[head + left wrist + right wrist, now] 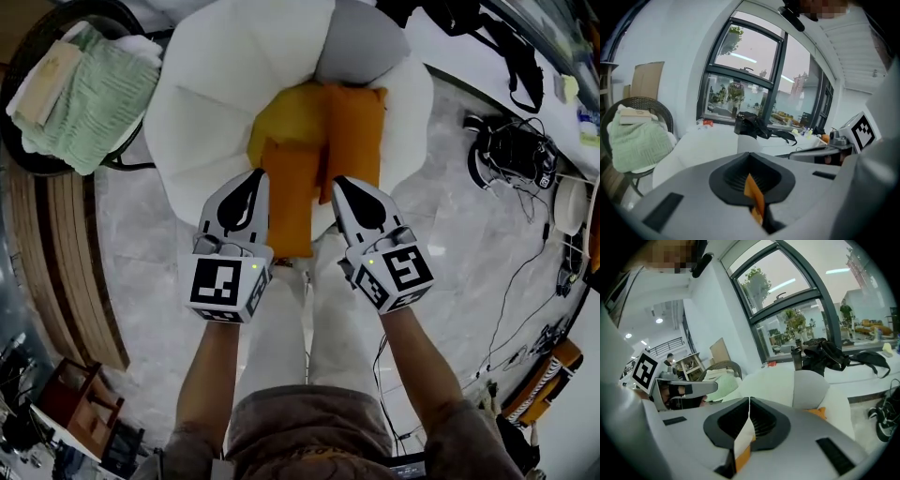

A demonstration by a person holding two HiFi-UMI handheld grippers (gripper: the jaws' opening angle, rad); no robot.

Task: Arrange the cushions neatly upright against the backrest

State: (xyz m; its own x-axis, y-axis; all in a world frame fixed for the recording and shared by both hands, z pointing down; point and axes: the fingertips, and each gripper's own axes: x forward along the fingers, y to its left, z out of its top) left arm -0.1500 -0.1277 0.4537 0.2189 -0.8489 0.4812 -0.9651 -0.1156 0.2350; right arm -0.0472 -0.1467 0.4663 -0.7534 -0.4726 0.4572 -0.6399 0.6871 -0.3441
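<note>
The left hand-held gripper (253, 183) and right hand-held gripper (340, 185) each pinch a side edge of the front orange cushion (292, 202) (two holds probably keep it flat and steerable). It is at the white armchair (211, 84), just beside a second cushion (354, 127).

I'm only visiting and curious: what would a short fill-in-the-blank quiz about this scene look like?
1. The left gripper and right gripper each pinch fabric of the cushions, whose colour is ____.
2. The cushions lie on an armchair that is ____ in colour.
3. The folded blanket on the wicker chair is pale ____.
4. Each gripper's jaws are ____ on the fabric, not apart.

Missing words: orange; white; green; shut.
</note>
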